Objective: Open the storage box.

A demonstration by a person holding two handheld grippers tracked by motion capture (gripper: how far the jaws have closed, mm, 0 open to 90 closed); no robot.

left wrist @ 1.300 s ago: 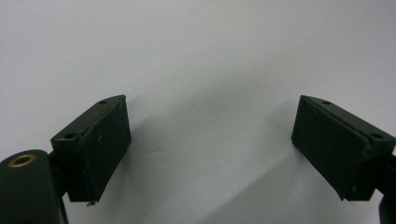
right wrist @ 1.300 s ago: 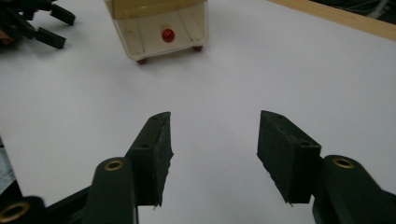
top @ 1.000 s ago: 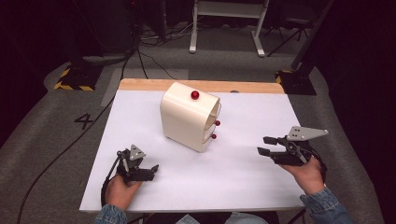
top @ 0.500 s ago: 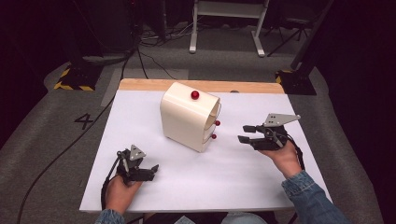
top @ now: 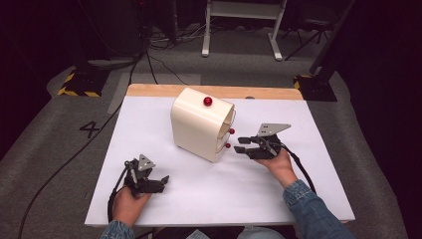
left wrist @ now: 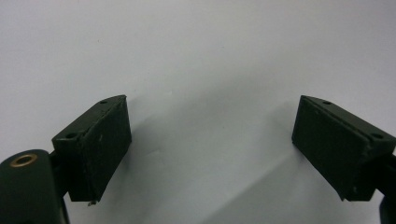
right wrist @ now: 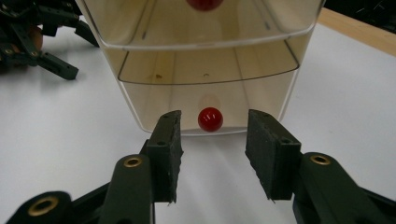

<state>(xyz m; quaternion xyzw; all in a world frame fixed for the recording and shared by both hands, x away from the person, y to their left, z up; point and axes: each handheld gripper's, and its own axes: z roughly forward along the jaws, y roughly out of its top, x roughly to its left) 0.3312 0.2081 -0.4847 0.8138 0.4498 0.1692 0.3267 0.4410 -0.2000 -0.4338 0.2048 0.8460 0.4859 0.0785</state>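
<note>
One red knob (right wrist: 210,119) on cream drawer box (top: 199,124) at 12 o'clock beyond right gripper (right wrist: 212,154), jaws just narrowing, nothing clamped, hand level, left gripper (top: 160,181) agape, resting on surface (top: 298,199).

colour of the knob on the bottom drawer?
Glossy red knob, clearest in the right gripper view, on a clear drawer.

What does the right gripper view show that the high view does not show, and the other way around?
Right gripper view alone: clear drawer fronts with bare insides, and the right claw open, just closing, aimed at the bottom red knob.
High view alone: the cream cabinet top with its own red knob, the wooden table edge, the floor.
Both: cabinet, white tabletop, left claw.
</note>
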